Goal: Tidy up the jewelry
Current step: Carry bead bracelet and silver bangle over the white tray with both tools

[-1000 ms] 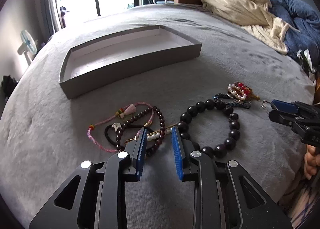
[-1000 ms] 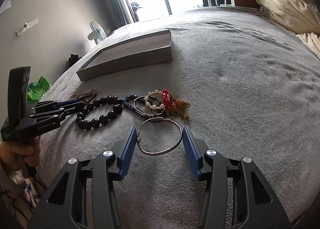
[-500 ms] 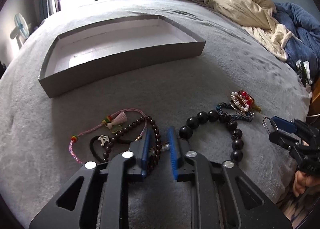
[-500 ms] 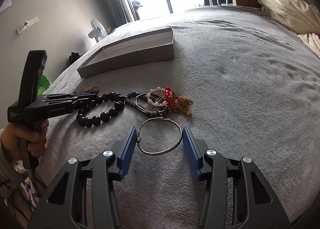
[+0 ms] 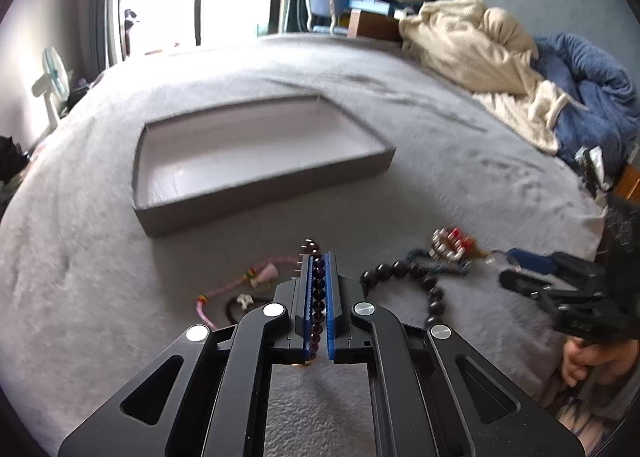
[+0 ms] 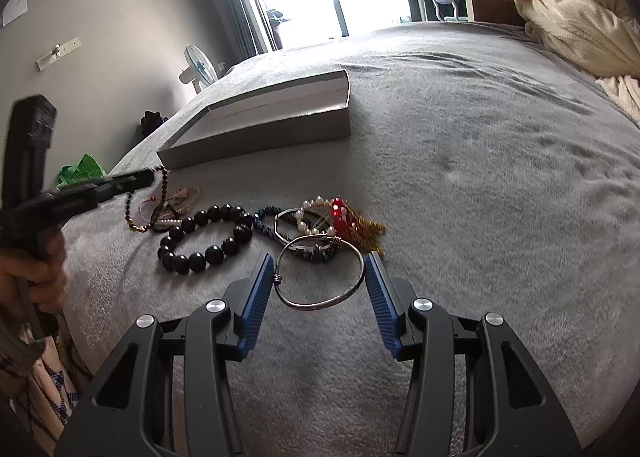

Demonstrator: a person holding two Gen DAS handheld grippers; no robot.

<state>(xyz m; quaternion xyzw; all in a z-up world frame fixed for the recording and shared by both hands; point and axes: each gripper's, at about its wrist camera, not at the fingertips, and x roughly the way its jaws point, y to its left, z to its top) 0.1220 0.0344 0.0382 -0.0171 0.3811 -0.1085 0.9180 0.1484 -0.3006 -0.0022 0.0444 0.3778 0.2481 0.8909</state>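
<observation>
The left gripper (image 5: 319,257) is clamped tight on a string of small dark beads (image 5: 318,289), which runs up the slot between its blue pads at lower centre of the left view; in the right view the same strand (image 6: 164,187) hangs from the gripper tip at mid left, its lower loop trailing down to the grey blanket (image 6: 480,161). Its jaws have just been closing, and the beads are between them. The step in hand looks like carrying this strand to the grey box (image 5: 256,193), which sits open above the gripper, in the upper middle of the left view. To do it well, lift until the trailing loop clears the pile, since a pink cord with a tassel (image 5: 256,277) and a black band (image 5: 240,303) lie just left of the pads and could snag; then cross the near wall before letting go. The right gripper (image 6: 320,285) stands half open at lower centre of its view, pads on either side of a wire bangle (image 6: 320,303) lying on the blanket; whether they touch it I cannot tell. Just above the bangle lie a pearl and red cluster (image 6: 332,217) and a blue braid (image 6: 266,223), with big black beads (image 6: 204,233) to the left. A cream throw (image 5: 472,45) is heaped at upper right.
</observation>
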